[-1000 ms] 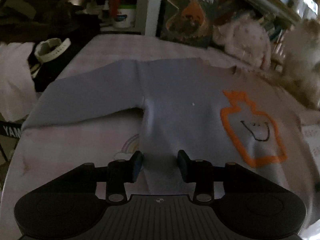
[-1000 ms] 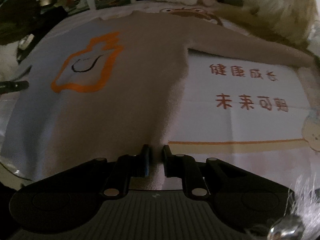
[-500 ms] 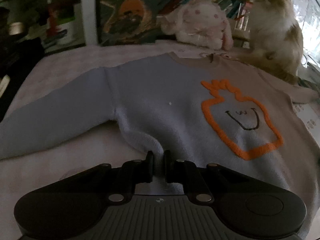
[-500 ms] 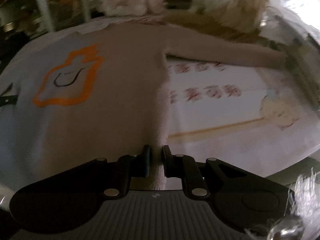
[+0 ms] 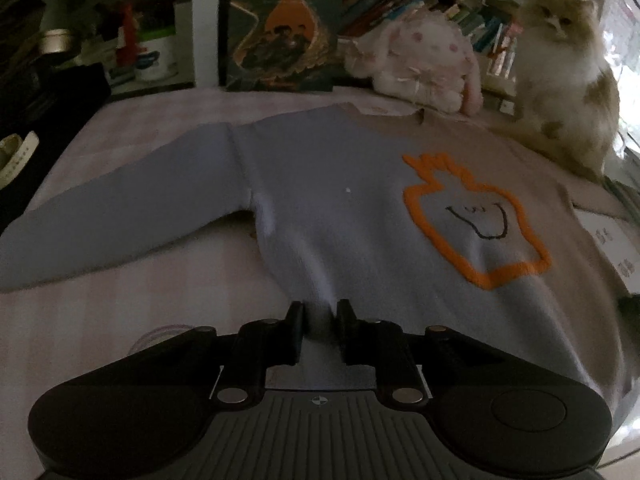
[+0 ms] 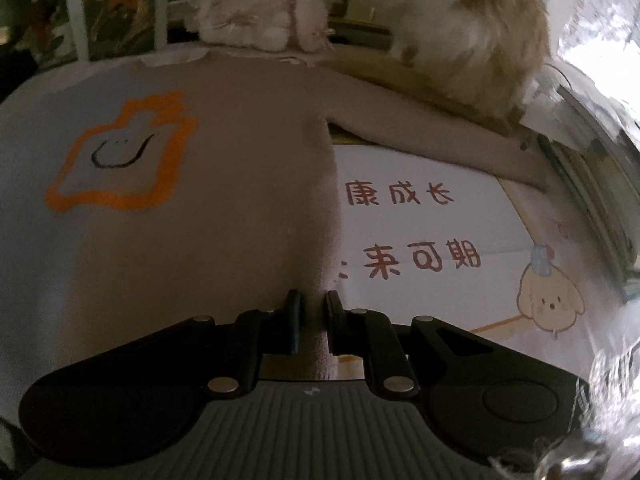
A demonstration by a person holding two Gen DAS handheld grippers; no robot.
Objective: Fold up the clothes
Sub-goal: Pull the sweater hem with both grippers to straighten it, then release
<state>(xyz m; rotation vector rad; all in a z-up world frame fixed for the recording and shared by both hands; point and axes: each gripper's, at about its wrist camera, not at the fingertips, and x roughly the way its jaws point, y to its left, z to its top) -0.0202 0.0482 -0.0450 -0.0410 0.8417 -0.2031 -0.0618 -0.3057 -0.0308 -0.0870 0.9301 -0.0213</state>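
Both the left gripper and right gripper have their fingers pinching the sweater hem, sleeves spread, nothing folded yet.

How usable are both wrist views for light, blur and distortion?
Left wrist: dim, strong fisheye bending, sweater readable, cat backlit and soft, left gripper sharp. Right wrist: equally dim, glare smear at right edge, toy rabbit and cat blurred, mat print legible, right gripper sharp.
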